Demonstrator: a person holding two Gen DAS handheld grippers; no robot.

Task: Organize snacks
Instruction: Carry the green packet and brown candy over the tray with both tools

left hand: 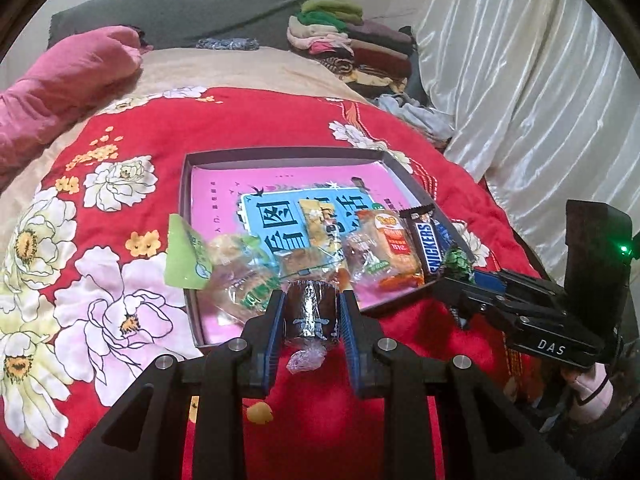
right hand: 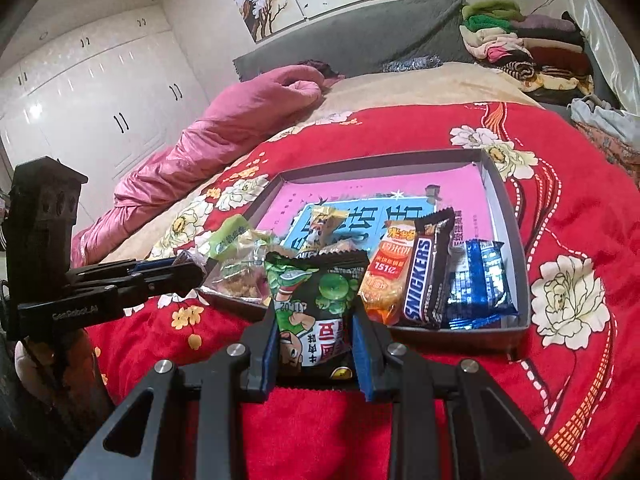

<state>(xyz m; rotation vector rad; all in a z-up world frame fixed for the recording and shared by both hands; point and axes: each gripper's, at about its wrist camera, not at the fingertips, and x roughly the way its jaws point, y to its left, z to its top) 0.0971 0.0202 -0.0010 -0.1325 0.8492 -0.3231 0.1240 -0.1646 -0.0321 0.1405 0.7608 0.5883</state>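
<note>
While both grippers grip snacks, the box [left hand: 394, 168] sits just beyond.
Left gripper [left hand: 310, 316] clamps the dark roll [left hand: 310, 312] — right gripper [right hand: 316, 340] pinches the green packet [right hand: 316, 296].

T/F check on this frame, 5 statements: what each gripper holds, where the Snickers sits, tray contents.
1. The left gripper is shut on a dark foil-wrapped snack. True.
2. The right gripper is empty. False: it is shut on a green pea snack packet.
3. The Snickers bar lies inside the tray. True.
4. The Snickers bar lies between an orange packet and a blue packet. True.
5. The tray stands on a bare wooden table. False: it rests on a red floral blanket on a bed.
</note>
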